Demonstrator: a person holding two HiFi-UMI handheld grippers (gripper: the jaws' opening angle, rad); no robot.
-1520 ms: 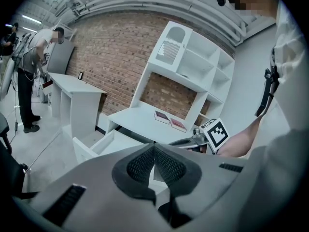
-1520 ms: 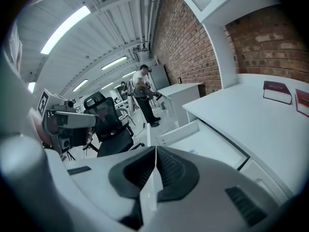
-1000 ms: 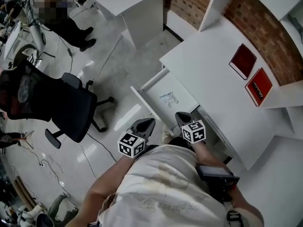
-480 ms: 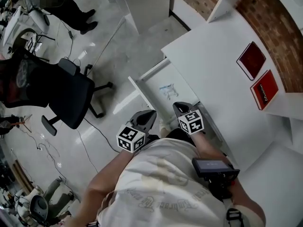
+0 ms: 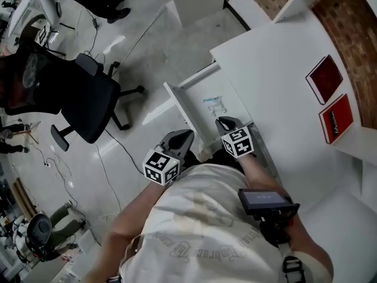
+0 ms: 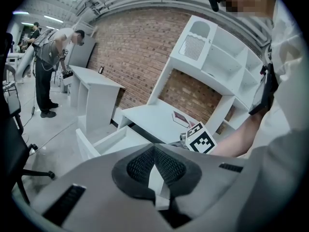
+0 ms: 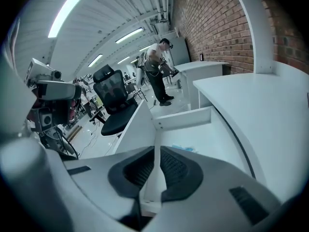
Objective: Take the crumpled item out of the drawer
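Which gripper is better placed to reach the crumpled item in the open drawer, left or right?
Right. The right gripper is over the drawer, with the crumpled item just ahead of its shut jaws. The left gripper is outside the drawer front.

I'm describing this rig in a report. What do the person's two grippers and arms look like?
The left gripper and right gripper have smooth grey shells with black ribbed pads inside the jaws. Each carries a white cube printed with black square markers. The person wears a pale short-sleeved T-shirt with faded print; the forearms are bare.
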